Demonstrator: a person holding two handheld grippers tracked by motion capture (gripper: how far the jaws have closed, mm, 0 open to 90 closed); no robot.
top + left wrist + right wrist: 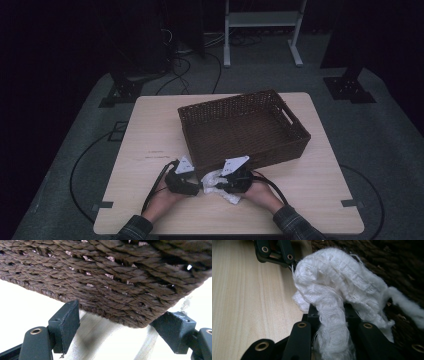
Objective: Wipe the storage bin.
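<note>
White cloth (pixel 332 297) bunched near worktop (pixel 150 150) front edge, just before basket (pixel 245 127) front wall. Right claw (pixel 329 315) clamped on cloth. Left claw (pixel 117 325) apart, empty, beside cloth. Not yet in basket; lift and drop probably left.

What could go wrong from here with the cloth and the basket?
1. The right gripper pinches only a bunched fold of the white cloth; most of it hangs free, so it may slip out or drag on a lift.
2. Loose frayed strands trail against the wicker basket and could snag on the weave.
3. The left gripper stands open close under the basket's wall, so a forward push might nudge the basket across the table.
</note>
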